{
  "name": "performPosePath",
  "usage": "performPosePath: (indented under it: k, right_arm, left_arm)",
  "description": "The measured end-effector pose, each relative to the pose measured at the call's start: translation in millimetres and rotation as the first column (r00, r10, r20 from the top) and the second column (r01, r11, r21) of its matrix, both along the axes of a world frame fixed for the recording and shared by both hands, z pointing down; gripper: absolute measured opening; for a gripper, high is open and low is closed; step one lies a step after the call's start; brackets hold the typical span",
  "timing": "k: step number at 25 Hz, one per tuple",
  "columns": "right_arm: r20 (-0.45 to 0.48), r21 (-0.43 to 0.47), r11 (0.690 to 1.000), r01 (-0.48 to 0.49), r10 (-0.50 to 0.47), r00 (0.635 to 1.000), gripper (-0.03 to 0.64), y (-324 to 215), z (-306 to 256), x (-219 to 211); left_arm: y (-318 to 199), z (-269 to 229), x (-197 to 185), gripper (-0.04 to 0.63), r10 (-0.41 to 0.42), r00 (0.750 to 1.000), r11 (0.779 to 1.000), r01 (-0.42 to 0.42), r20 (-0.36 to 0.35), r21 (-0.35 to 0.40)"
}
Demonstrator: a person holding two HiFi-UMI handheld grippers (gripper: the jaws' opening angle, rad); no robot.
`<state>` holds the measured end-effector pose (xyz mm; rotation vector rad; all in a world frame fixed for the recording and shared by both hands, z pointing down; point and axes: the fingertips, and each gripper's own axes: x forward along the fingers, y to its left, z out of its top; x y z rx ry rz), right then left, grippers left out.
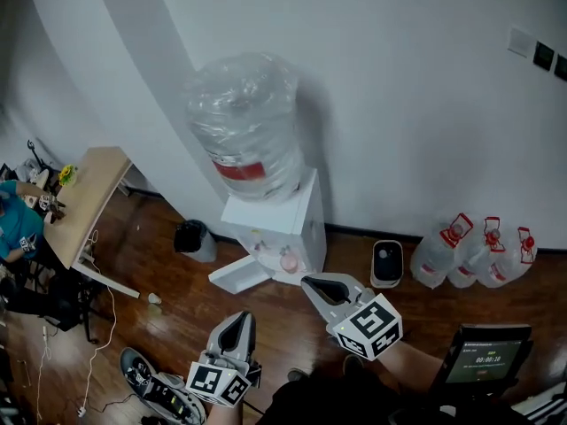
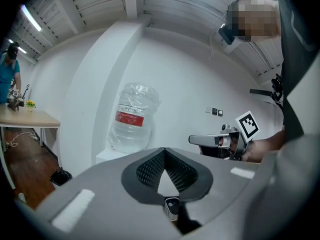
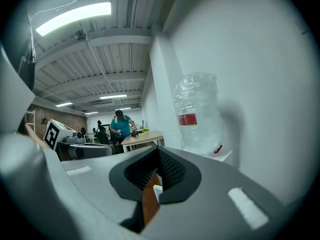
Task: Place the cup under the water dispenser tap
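Cup (image 1: 289, 259), pink, sits in the nook of the white water dispenser (image 1: 297, 211). Left gripper (image 1: 239, 319) and right gripper (image 1: 312, 282) are both squeezed together, holding nothing.

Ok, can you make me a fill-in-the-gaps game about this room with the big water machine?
1. The label on the big bottle that sits on top of the water dispenser is ____.
2. By the wall, right of the dispenser, stand ____ spare water jugs with caps on.
3. The left gripper and the right gripper hold nothing, and the jaws of both are ____.

Missing words: red; three; shut
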<state>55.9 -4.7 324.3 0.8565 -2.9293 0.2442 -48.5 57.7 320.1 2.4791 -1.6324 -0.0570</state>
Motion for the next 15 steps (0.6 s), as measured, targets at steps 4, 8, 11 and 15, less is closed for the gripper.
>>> performPosePath:
  k: [4, 8, 11, 15]
  right_arm:
    - [-0.020, 0.004, 1.000, -0.006, 0.006, 1.000, 0.000, 19, 4, -26]
    - [-0.032, 0.013, 1.000, -0.010, 0.010, 0.999, 0.000, 18, 5, -29]
    - [-0.044, 0.006, 1.000, -0.013, 0.013, 0.999, 0.000, 18, 6, -29]
    - [-0.039, -0.006, 1.000, -0.025, 0.025, 0.999, 0.000, 16, 6, -28]
  left_arm:
    - [20, -3, -28, 0.017, -0.002, 1.000, 1.000, 0.002, 0.007, 0.013]
    - [21, -3, -26, 0.017, 0.013, 1.000, 1.000, -0.013, 0.013, 0.021]
    - [24, -5, -21, 0.017, 0.023, 1.000, 1.000, -0.023, 0.009, 0.019]
    - [26, -2, -16, 0.017, 0.032, 0.999, 0.999, -0.032, -0.002, 0.000]
